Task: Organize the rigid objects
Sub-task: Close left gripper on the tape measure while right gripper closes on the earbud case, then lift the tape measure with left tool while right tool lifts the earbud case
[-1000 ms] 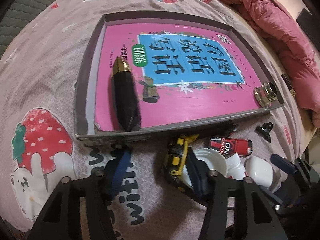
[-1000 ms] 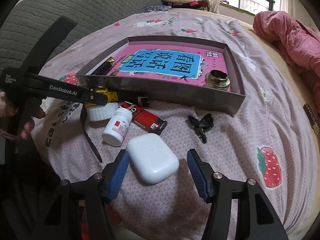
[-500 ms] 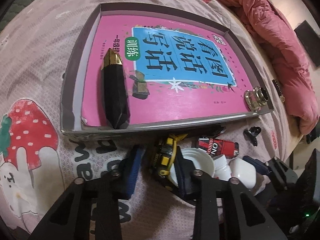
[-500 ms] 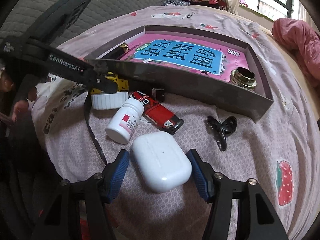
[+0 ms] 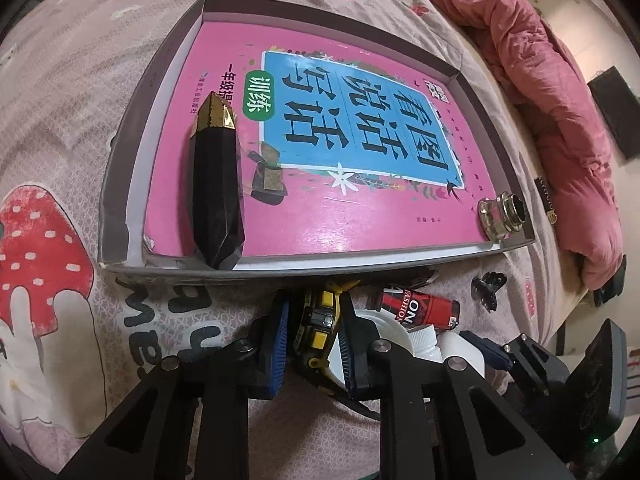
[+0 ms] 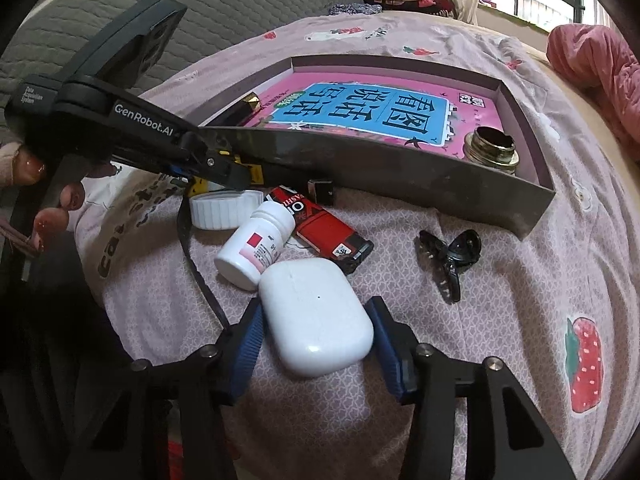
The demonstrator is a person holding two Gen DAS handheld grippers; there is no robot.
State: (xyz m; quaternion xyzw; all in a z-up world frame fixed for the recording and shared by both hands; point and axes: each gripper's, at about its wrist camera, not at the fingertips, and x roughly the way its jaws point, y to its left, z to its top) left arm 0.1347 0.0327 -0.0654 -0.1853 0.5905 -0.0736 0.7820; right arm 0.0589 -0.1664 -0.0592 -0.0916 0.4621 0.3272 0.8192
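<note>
My left gripper (image 5: 312, 340) is shut on a yellow-and-black tape measure (image 5: 318, 322) lying on the bed just in front of the grey tray (image 5: 120, 184). The tray holds a pink book (image 5: 360, 208), a black crystal-shaped case (image 5: 216, 196) and a brass fitting (image 5: 502, 214). My right gripper (image 6: 316, 344) has its blue pads against both sides of a white earbud case (image 6: 316, 316) on the bed. The left gripper also shows in the right wrist view (image 6: 216, 168).
A white pill bottle (image 6: 256, 244), a white lid (image 6: 220, 210), a red-and-black lighter (image 6: 324, 236) and a black hair clip (image 6: 452, 256) lie on the pink bedspread before the tray. A red quilt (image 5: 552, 92) is bunched at the right.
My left gripper has moved forward and closed around the tape measure. My right gripper has moved in and closed on the white earbud case.
</note>
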